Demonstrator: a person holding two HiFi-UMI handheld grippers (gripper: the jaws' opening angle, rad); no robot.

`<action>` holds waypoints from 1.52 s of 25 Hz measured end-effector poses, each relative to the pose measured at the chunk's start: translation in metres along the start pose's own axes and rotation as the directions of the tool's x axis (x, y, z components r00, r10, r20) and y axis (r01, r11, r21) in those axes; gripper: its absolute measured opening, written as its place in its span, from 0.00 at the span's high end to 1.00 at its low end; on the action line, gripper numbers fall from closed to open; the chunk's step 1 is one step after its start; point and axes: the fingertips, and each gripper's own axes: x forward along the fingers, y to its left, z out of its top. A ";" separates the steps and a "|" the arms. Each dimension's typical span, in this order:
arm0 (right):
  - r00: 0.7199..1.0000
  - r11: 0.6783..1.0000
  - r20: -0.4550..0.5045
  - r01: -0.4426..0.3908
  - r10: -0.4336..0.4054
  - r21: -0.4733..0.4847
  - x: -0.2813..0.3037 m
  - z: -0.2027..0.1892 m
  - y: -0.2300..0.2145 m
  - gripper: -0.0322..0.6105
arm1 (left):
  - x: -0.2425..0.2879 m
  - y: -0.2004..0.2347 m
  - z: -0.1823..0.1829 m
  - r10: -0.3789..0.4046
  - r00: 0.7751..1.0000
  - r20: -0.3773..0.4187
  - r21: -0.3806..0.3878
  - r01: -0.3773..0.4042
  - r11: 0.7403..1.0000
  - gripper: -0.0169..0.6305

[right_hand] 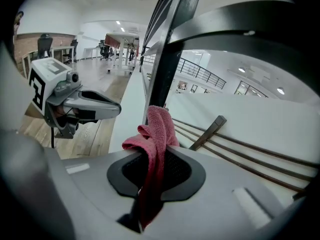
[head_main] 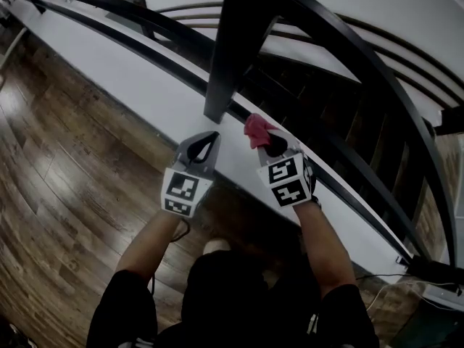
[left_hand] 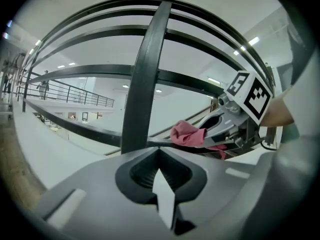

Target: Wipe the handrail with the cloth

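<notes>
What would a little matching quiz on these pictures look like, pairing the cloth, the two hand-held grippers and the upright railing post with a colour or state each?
Things:
1. cloth
2. left gripper
3. right gripper
4. upright post

Descriptions:
A. black, standing just ahead of both grippers
B. jaws shut on the cloth
C. pink, bunched up
D. jaws together, nothing between them

Pairs: 1-C, 2-D, 3-B, 4-A
</notes>
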 end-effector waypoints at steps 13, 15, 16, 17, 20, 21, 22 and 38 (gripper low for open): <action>0.999 0.999 0.022 -0.031 0.031 0.014 0.027 0.036 0.004 0.87 | -0.012 0.018 -0.011 0.053 0.998 -0.013 -0.046 -0.054 0.997 0.97; 0.999 0.999 0.027 -0.029 0.029 0.017 0.031 0.040 0.005 0.87 | -0.017 0.022 -0.015 0.065 0.998 -0.018 -0.048 -0.066 0.997 0.97; 0.999 0.999 0.029 -0.028 0.028 0.016 0.033 0.043 0.006 0.87 | -0.020 0.024 -0.017 0.069 0.997 -0.022 -0.050 -0.070 0.996 0.97; 0.999 1.000 0.031 -0.025 0.025 0.013 0.035 0.045 0.007 0.87 | -0.022 0.025 -0.020 0.071 0.997 -0.027 -0.053 -0.072 0.996 0.97; 0.999 1.000 0.048 -0.020 0.021 -0.020 0.040 0.053 0.012 0.87 | -0.025 0.027 -0.022 0.067 0.997 -0.035 -0.067 -0.069 0.995 0.97; 0.997 0.999 0.060 -0.039 0.040 -0.029 0.040 0.054 0.015 0.87 | -0.026 0.026 -0.022 0.068 0.997 -0.036 -0.069 -0.070 0.995 0.97; 0.994 0.997 0.080 -0.077 0.079 -0.026 0.038 0.055 0.021 0.87 | -0.027 0.024 -0.020 0.070 0.997 -0.038 -0.069 -0.072 0.995 0.97; 0.776 0.947 0.559 -0.314 0.293 -0.061 -0.138 0.080 0.030 0.87 | -0.052 -0.023 0.064 0.187 0.978 0.096 -0.047 -0.183 0.982 0.97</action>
